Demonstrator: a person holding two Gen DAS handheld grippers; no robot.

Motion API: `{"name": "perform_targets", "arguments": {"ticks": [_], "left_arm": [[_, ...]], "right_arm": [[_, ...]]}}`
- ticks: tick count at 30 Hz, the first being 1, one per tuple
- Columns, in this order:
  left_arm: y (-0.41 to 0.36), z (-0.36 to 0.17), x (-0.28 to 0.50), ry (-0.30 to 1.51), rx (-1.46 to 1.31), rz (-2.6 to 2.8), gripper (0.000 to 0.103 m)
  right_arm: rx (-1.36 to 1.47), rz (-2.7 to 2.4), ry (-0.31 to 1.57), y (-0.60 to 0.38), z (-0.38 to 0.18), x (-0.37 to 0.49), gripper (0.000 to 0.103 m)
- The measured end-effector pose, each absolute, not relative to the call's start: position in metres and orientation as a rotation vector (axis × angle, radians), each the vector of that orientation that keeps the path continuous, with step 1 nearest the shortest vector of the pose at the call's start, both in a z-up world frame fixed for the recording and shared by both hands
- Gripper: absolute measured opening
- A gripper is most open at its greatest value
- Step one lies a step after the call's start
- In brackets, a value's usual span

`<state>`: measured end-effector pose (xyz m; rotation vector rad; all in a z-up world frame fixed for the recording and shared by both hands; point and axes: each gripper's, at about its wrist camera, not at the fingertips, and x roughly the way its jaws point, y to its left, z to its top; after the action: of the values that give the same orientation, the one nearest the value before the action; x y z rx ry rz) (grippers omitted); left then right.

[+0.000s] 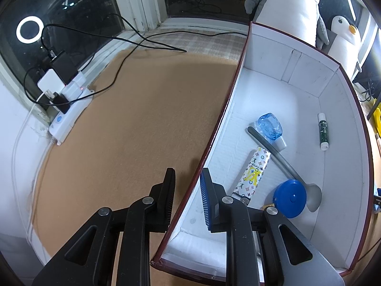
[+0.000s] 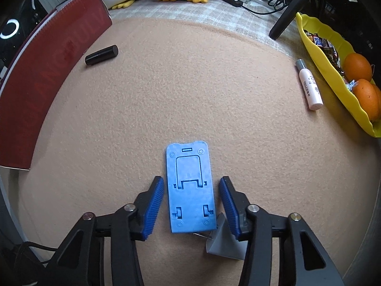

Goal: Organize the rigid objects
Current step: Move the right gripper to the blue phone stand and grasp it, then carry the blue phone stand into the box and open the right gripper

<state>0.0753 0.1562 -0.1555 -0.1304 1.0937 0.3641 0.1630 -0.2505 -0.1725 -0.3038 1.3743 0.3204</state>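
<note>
My left gripper straddles the left wall of the red box with white lining, one finger outside and one inside; I cannot tell whether it pinches the wall. Inside lie a blue tape measure, a grey spoon, a patterned nail clipper, a clear blue dispenser and a green tube. My right gripper is open, its fingers on either side of a flat blue phone stand on the tan mat. A black cylinder lies beside the box. A pink tube lies at the right.
A yellow tray with oranges and sweets stands at the right edge. A power strip with plugs and cables lies at the left by the window. Plush penguins sit behind the box. A grey paper scrap lies by my right finger.
</note>
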Motion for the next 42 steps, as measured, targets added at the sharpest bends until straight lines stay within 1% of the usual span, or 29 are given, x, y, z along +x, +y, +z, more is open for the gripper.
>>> {"name": "perform_targets", "arguments": {"ticks": [1, 8, 16, 29, 37, 42], "left_arm": [[0.156, -0.155, 0.075, 1.094, -0.131, 0.364, 0.019], [0.157, -0.155, 0.075, 1.093, -0.133, 0.362, 0.019], [0.159, -0.152, 0.071, 1.079, -0.147, 0.358, 0.019], [0.161, -0.145, 0.06, 1.044, -0.176, 0.34, 0.019], [0.163, -0.139, 0.054, 1.017, -0.191, 0.326, 0.019], [0.163, -0.138, 0.051, 1.007, -0.2, 0.319, 0.016]], "right_arm": [[-0.297, 0.32, 1.374, -0.251, -0.173, 0.162, 0.033], [-0.271, 0.321, 1.358, -0.254, -0.172, 0.162, 0.033], [-0.218, 0.348, 1.263, -0.247, -0.133, 0.159, 0.033], [-0.192, 0.499, 1.12, -0.162, -0.073, 0.137, 0.033], [-0.189, 0.6, 1.067, -0.106, -0.056, 0.124, 0.033], [-0.206, 0.645, 1.043, -0.071, -0.051, 0.116, 0.033]]}}
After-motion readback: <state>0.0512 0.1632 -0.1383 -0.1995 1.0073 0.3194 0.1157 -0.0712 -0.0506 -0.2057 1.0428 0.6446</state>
